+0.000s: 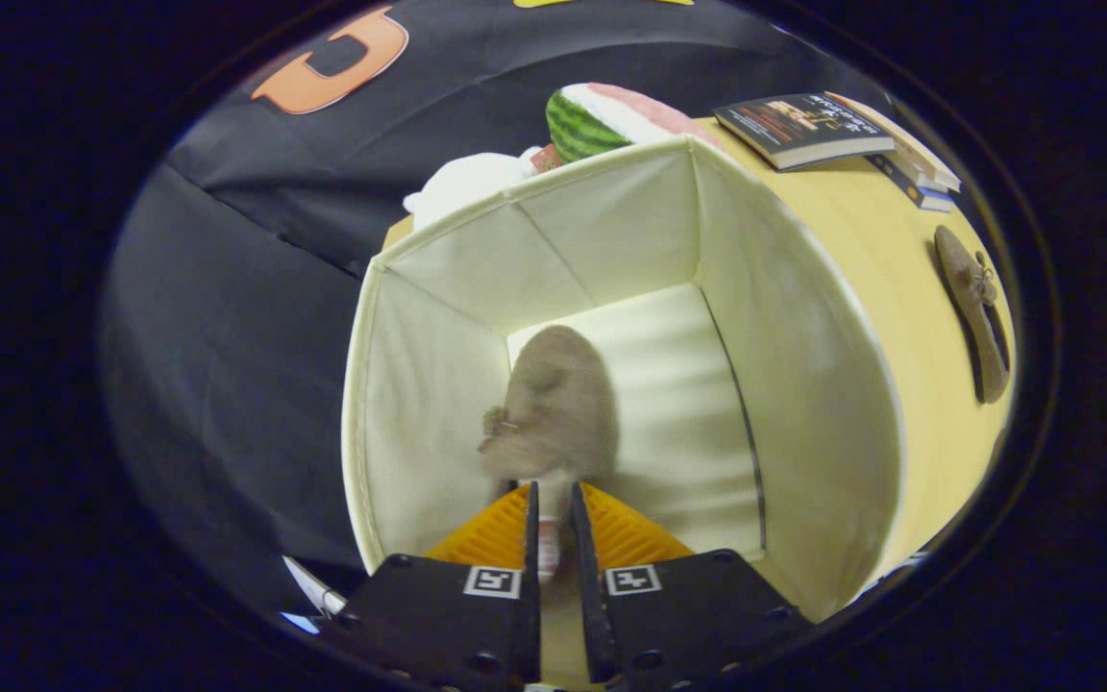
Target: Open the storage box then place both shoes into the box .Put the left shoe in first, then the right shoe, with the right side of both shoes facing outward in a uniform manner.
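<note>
In the gripper view, the first shoe [553, 408] hangs inside the open storage box [803, 384], near its left wall, so the placing step is in hand. The gripper [553, 509] is almost closed, both fingers pinching the shoe's heel. Next it probably must lower and release. The second shoe [974, 312] waits on the table [871, 221].

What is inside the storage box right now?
One brown shoe hangs in the storage box, pinched by the tongs. Pale box floor shows beside it; the shoe and tongs cover the floor beneath.
</note>
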Tool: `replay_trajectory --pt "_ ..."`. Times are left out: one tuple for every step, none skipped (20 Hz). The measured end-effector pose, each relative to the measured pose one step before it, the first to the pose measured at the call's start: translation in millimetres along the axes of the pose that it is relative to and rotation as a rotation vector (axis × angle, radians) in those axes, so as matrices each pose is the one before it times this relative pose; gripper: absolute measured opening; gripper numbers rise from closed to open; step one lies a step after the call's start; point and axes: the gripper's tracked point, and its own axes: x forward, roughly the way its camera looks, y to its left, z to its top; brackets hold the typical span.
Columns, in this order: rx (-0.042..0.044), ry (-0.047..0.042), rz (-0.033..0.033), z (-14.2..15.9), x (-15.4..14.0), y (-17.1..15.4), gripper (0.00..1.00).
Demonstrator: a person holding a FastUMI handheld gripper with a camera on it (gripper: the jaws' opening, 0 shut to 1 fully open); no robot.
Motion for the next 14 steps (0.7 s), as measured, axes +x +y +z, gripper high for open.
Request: replay_trajectory --pt "-0.01163 0.00309 0.00374 -2.44 -3.17 2.20 0.27" --pt "-0.01350 -0.00473 0.00186 -1.09 -3.48 1.49 0.37" --pt "-0.00788 -0.00985 0.00802 0.80 -5.07 1.28 0.41" --pt "-0.01151 -0.01406 0.00651 0.60 -5.12 0.73 0.51" --pt "-0.01554 -0.01778 0.00495 2.62 -7.79 -0.11 0.61" --pt "-0.01831 -0.02098 0.00444 3.16 -9.59 0.01 0.70" --pt "-0.02085 -0.02574 0.00301 3.15 -10.72 -1.13 0.80" --pt "-0.02096 -0.02650 0.00146 3.74 -12.04 -2.05 0.89" --pt "-0.01898 -0.02400 -0.00270 3.82 -12.60 -3.55 0.90" --pt "-0.01862 -0.02785 0.00038 4.80 -13.23 -3.71 0.91" --pt "-0.02128 -0.02853 -0.00123 5.30 -13.15 -4.71 0.92" --pt "-0.02108 -0.03018 -0.00455 7.83 -14.03 -6.55 0.94" --pt "-0.01382 -0.03114 -0.00390 7.37 -14.22 -8.80 0.95" --pt "-0.00641 -0.02838 -0.00879 7.69 -14.46 -10.22 0.96"
